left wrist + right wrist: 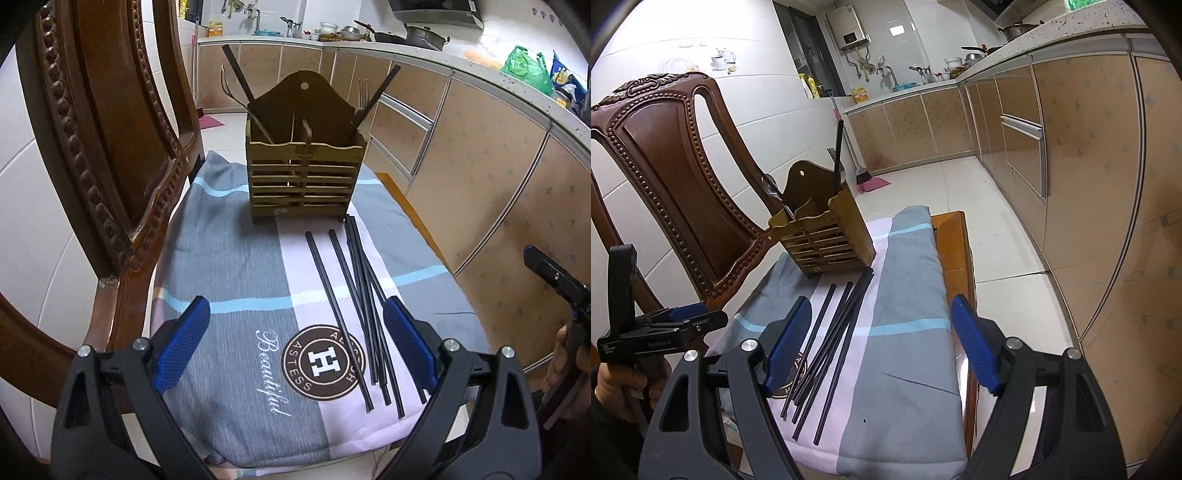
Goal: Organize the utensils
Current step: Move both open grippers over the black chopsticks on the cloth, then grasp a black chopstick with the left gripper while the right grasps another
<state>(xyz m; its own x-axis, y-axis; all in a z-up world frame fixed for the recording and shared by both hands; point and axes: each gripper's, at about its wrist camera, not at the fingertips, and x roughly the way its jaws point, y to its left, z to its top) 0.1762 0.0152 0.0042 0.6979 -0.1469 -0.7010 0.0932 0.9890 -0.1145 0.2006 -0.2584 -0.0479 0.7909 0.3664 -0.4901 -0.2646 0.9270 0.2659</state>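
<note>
A slatted wooden utensil holder (304, 177) stands on a cushioned chair seat, holding a fork (363, 99), a spoon (231, 98) and two black chopsticks. It also shows in the right wrist view (827, 240). Several loose black chopsticks (360, 306) lie on the cushion in front of it, also seen in the right wrist view (827, 343). My left gripper (295, 332) is open and empty, low over the cushion, with the chopsticks by its right finger. My right gripper (879, 339) is open and empty, just right of the chopsticks.
The cushion (229, 258) has grey, pink and blue stripes. The carved wooden chair back (103, 147) rises at the left. Kitchen cabinets (1071, 184) and a tiled floor (942, 192) lie to the right. The right gripper's body (554, 280) shows at the left view's right edge.
</note>
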